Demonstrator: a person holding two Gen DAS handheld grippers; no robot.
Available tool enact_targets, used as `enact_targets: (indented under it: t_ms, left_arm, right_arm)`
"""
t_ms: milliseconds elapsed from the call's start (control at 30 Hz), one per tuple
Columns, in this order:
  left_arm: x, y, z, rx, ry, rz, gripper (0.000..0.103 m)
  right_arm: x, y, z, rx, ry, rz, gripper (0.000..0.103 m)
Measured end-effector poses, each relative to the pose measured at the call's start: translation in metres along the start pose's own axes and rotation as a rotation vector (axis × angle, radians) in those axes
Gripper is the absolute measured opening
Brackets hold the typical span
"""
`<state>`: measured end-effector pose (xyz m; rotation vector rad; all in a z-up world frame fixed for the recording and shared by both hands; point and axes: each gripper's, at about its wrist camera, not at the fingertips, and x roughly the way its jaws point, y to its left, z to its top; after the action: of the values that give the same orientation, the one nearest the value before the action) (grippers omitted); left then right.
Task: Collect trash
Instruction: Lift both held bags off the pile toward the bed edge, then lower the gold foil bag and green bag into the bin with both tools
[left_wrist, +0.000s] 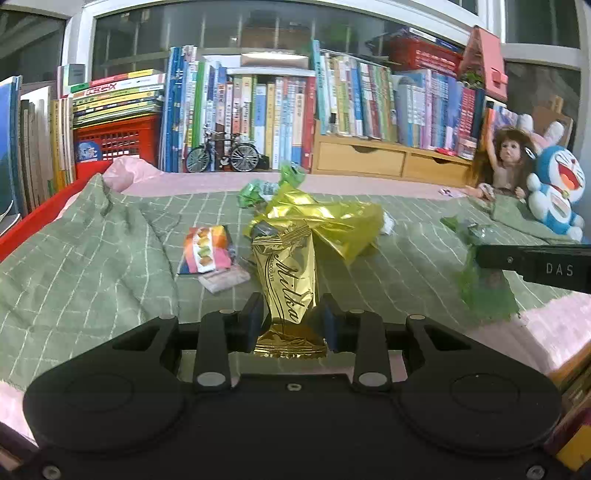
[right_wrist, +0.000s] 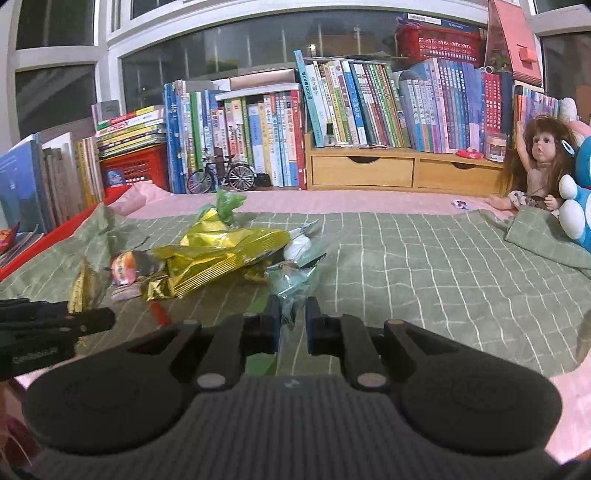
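My left gripper (left_wrist: 291, 312) is shut on a gold chocolate wrapper (left_wrist: 286, 280), which stands upright between the fingers. Behind it a crumpled yellow foil bag (left_wrist: 332, 218) lies on the green checked cloth (left_wrist: 92, 258), with a colourful candy packet (left_wrist: 205, 249) to its left and green wrappers (left_wrist: 258, 190) further back. My right gripper (right_wrist: 291, 317) is shut on a clear green plastic wrapper (right_wrist: 293, 282); in the left wrist view that green plastic wrapper (left_wrist: 484, 284) hangs from a dark finger at the right. The yellow foil bag (right_wrist: 221, 254) lies left of the right gripper.
Rows of books (left_wrist: 258, 110) and a wooden drawer unit (left_wrist: 391, 158) line the back. A model bicycle (left_wrist: 221, 153) stands in front of the books. A doll (left_wrist: 506, 162) and a blue plush toy (left_wrist: 557, 192) sit at the right. A red crate (left_wrist: 114, 140) is at back left.
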<state>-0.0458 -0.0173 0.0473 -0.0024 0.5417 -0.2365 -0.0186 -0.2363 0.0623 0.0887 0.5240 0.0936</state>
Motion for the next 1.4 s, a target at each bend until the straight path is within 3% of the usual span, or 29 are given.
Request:
enact_targets:
  t_ms: [500, 1000, 1400]
  left_arm:
    - [-0.044, -0.026, -0.033, 0.026, 0.025, -0.092, 0.031]
    - [-0.077, -0.043, -0.074, 0.072, 0.081, -0.155, 0.031]
    - [-0.077, -0.055, -0.110, 0.114, 0.188, -0.190, 0.031]
  right_arm:
    - [-0.055, 0.018, -0.035, -0.025, 0.033, 0.072, 0.017]
    - [-0.089, 0.021, -0.089, 0.001, 0.189, 0.142, 0.017]
    - [-0.094, 0.015, -0.127, 0.053, 0.329, 0.158, 0.017]
